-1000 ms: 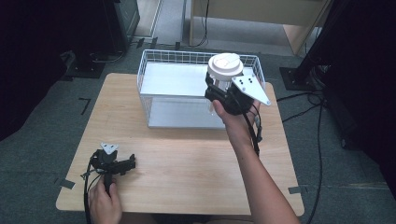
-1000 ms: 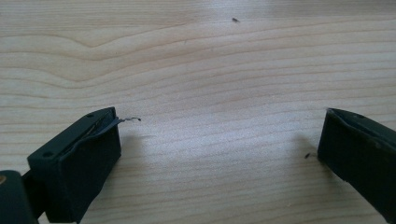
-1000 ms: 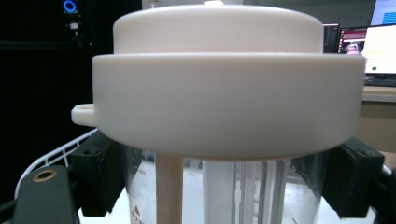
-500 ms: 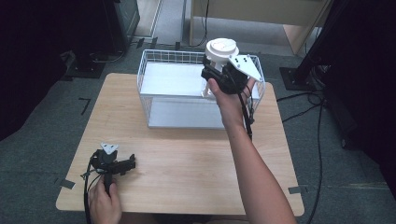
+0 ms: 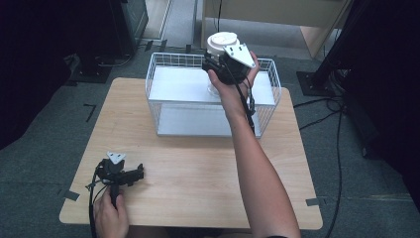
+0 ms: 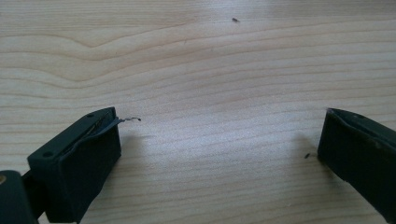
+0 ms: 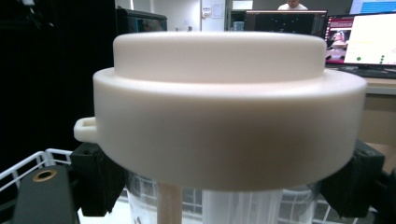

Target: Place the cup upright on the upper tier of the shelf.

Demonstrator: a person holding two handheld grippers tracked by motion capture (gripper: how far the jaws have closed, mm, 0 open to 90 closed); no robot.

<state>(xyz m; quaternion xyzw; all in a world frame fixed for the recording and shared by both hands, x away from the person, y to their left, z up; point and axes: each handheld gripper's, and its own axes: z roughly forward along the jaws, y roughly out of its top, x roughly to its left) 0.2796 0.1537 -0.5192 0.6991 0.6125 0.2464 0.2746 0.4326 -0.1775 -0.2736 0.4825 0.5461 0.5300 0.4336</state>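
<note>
A wooden counter [image 5: 198, 168] carries a white wire basket [image 5: 163, 94] at its far side. Above the basket, the right gripper [image 5: 223, 62] has its jaws closed on a clear container with a wide white lid [image 7: 229, 107], one jaw at each side just beneath the lid. The left gripper [image 5: 121, 173] rests on the counter, jaws wide apart with only bare wood between them.

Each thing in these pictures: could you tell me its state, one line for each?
Jar: upright, lid on, held above the basket.
Lid: white, seated on the clear jar.
Right gripper: shut on jar, just under the lid.
Left gripper: open, nothing between its jaws, low over the table.
Basket: white wire, upright on the table.
Table: wooden, bears the basket.
</note>
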